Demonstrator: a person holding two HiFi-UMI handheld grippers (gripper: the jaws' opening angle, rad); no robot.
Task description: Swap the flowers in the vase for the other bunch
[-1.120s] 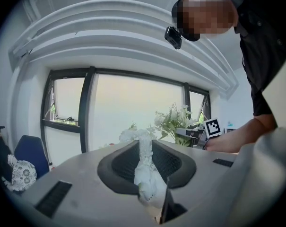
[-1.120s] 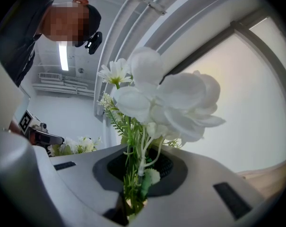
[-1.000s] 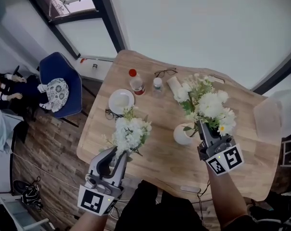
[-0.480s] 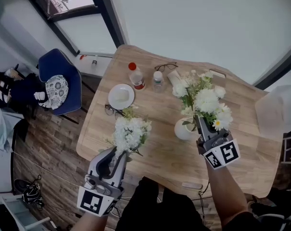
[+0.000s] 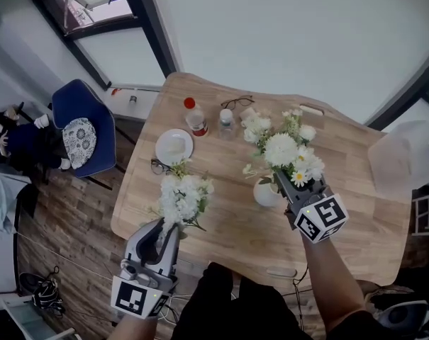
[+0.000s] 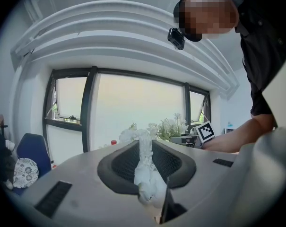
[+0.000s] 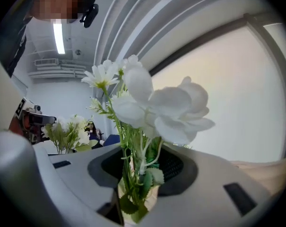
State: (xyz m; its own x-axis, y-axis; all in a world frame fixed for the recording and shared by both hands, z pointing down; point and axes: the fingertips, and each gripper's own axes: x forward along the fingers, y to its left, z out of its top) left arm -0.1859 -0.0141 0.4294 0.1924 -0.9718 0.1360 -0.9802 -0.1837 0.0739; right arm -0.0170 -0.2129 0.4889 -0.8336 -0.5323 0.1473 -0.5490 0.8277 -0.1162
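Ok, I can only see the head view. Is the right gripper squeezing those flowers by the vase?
Observer: Not really. In the right gripper view, the right gripper has its jaws opening, and the green stems of the daisy bunch stand loose between them.
Operator: And is the other bunch held tight?
Observer: Yes. In the left gripper view, the left gripper is clamped on the pale wrapped stem of the white bunch.

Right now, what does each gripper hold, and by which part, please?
Left gripper: a white bunch, by its stems. Right gripper: jaws opening around the other bunch, at its stems.
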